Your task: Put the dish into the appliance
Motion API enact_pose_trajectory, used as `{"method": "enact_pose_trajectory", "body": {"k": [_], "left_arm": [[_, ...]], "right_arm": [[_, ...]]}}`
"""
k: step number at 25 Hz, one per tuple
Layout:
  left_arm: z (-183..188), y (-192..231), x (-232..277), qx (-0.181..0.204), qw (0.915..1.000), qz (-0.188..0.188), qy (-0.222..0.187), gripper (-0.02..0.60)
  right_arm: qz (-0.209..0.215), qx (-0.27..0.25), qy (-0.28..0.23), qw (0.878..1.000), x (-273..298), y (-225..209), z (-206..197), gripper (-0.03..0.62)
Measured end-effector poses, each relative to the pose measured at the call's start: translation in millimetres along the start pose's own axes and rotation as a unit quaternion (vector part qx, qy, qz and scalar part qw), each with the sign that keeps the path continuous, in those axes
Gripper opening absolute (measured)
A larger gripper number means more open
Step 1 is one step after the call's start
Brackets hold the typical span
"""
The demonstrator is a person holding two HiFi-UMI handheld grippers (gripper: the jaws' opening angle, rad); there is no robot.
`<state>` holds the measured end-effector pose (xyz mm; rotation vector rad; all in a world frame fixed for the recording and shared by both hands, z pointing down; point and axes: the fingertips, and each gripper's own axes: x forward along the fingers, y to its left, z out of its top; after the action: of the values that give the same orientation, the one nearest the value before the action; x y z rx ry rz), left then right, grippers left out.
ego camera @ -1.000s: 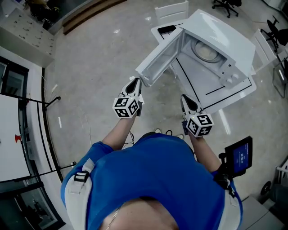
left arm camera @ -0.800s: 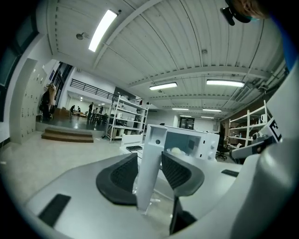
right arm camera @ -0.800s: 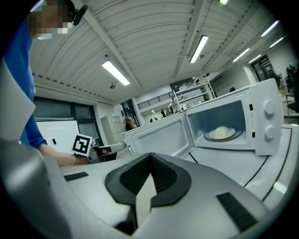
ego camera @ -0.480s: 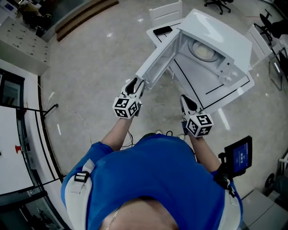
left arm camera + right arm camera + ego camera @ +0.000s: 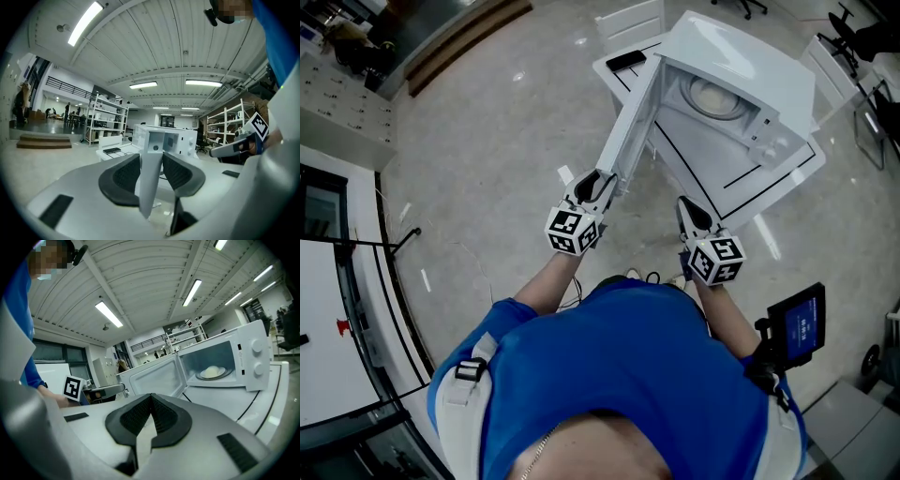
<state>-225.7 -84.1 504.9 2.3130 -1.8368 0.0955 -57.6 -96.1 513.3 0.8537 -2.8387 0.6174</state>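
The white microwave (image 5: pixel 750 70) stands on a white table (image 5: pixel 787 178) with its door (image 5: pixel 630 127) part-way open. A pale dish (image 5: pixel 712 94) lies on the turntable inside and also shows in the right gripper view as the dish (image 5: pixel 213 372). My left gripper (image 5: pixel 598 180) is at the door's free edge. Its jaws have just been opening, and they now straddle the door edge (image 5: pixel 149 192) without clearly pressing on it. My right gripper (image 5: pixel 686 208) hangs shut and empty in front of the table, pointing at the microwave's cavity (image 5: pixel 211 362).
A black phone (image 5: pixel 625 60) lies on the table's far corner, with a white chair (image 5: pixel 630 23) behind it. A dark screen on a stand (image 5: pixel 797 323) is at my right. Shelving racks (image 5: pixel 105 117) line the room; polished floor lies to the left.
The door has swung from wide open toward the microwave. My left gripper moved right along with the door's edge, and its jaws went from shut to spread. The right gripper stayed put.
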Motion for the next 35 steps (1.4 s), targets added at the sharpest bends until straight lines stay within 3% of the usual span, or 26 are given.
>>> {"method": "enact_pose_trajectory", "body": {"k": [10,16,26,35], "left_arm": [[4.9,-78.4,6.9,0.036,0.9953,-0.09,0.004,0.155],[6.3,-116.6,30.2,0.046,0.991,-0.126,0.007,0.155],[10.1,-168.8,81.9,0.059,0.9859,-0.156,0.015,0.155],[7.6,-189.2,124.5,0.064,0.9854,-0.157,0.016,0.155]], "right_arm": [[-0.027,0.011,-0.009,1.0,-30.6,-8.1,-0.8,0.0],[-0.046,0.018,-0.017,0.999,-53.0,-32.0,0.5,0.0],[-0.073,0.032,-0.034,0.996,-89.9,-85.8,9.1,0.0],[-0.091,0.031,-0.05,0.994,-108.3,-128.4,14.3,0.0]]}}
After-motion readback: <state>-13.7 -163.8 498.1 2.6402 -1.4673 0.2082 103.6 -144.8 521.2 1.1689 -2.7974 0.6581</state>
